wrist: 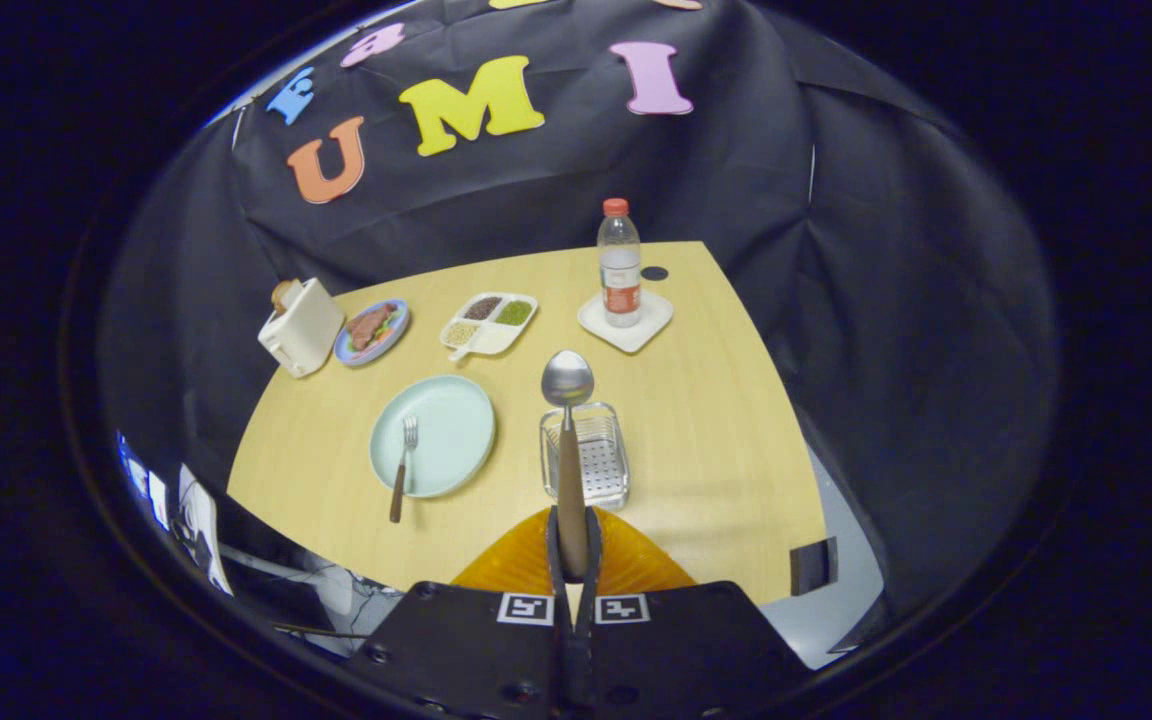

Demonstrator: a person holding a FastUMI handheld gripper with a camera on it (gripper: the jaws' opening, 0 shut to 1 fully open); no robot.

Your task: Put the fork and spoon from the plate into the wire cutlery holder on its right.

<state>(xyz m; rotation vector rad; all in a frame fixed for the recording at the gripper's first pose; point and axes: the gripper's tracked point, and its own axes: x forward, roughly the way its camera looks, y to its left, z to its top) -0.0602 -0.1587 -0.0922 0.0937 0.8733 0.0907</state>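
With the gripper clamped on the spoon, lower it straight into the wire cutlery holder near the tabletop's front edge.

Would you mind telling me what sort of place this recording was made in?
Probably a staged recording booth, not a real dining room: a black cloth wall surrounds a wooden table laid with a plate, a fork and a cutlery holder. The gripper holds a spoon.
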